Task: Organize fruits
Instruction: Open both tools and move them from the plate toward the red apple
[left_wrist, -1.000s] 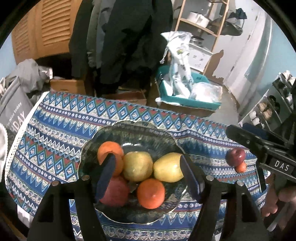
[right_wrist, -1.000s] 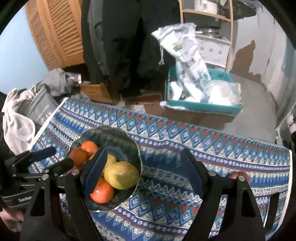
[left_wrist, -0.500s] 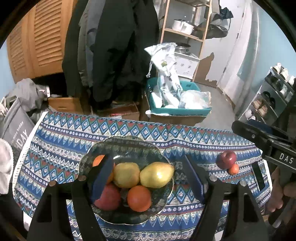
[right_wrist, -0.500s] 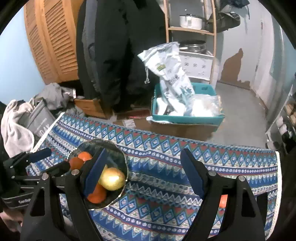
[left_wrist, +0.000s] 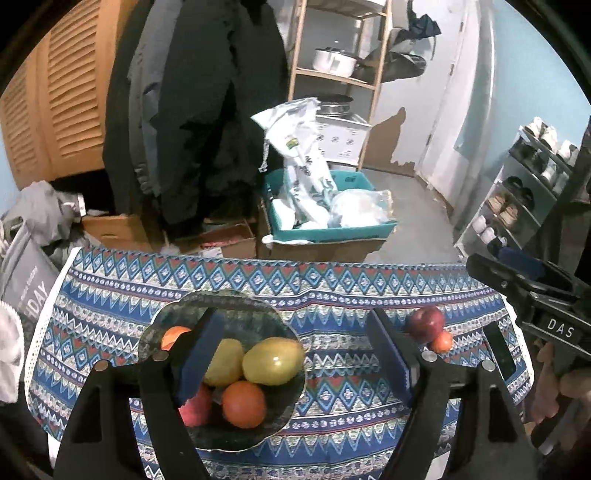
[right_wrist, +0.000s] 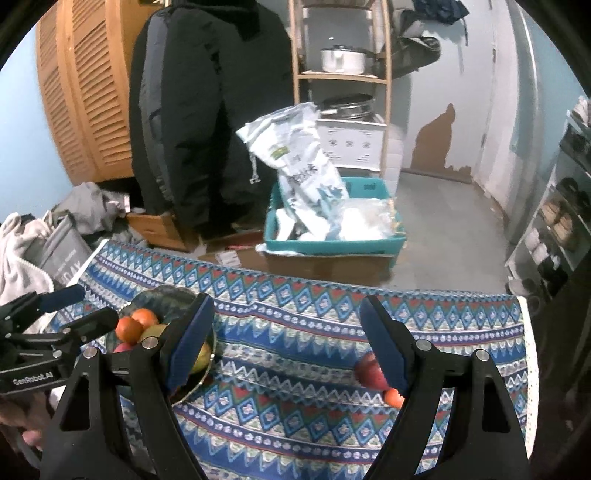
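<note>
Left wrist view: left gripper (left_wrist: 295, 358) empty, jaws opening above the fruit bowl (left_wrist: 173, 321), now seen from farther off. Right wrist view: right gripper (right_wrist: 286, 341) wide, empty; red apple (right_wrist: 367, 373) at 4 o'clock on the tablecloth (right_wrist: 295, 325)

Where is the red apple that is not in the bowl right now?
In the left wrist view the red apple lies on the patterned cloth right of the bowl, beside a small orange fruit.

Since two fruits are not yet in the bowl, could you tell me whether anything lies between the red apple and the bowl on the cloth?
Nothing visible does. Between the red apple, with the small orange fruit beside it, and the bowl lies only bare patterned tablecloth. The right gripper is open and empty above that stretch.
</note>
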